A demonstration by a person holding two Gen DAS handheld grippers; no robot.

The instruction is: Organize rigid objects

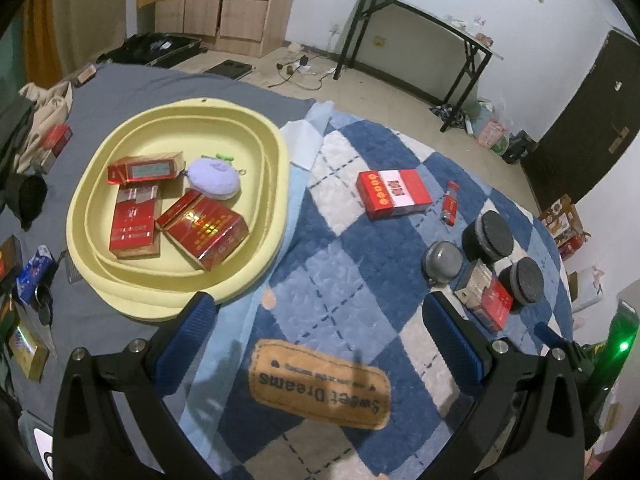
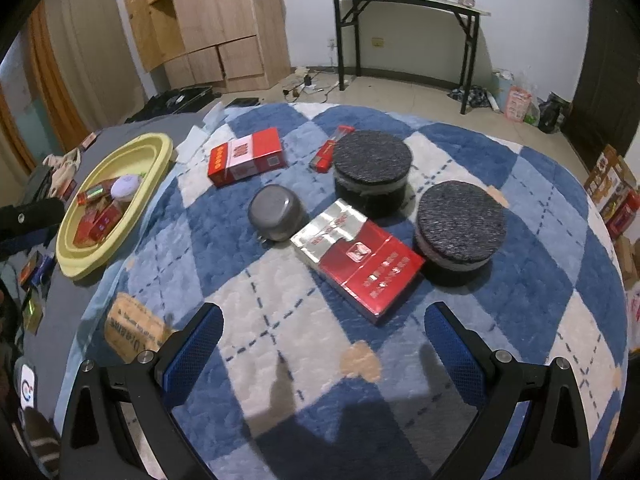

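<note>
The right gripper (image 2: 322, 354) gapes empty before the red-and-silver cigarette pack (image 2: 356, 258) mid-blanket. Light, stiff, slick wrap: pinch its long sides. The left gripper (image 1: 320, 344) is spread empty too

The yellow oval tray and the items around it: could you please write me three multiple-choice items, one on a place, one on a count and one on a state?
1. Where does the lilac plush pouch lie?
A. In the yellow oval tray
B. On the blue checked blanket
C. On the black folding table

2. How many black round felt-topped tins stand on the blanket?
A. One
B. Two
C. Four

3. How is the right gripper?
A. Shut on the red lighter
B. Shut on a tin
C. Open, empty

Answers: 1 A, it sits among the red boxes inside the rim; 2 B, both show in each view; 3 C, its fingers stand apart over bare blanket.
</note>
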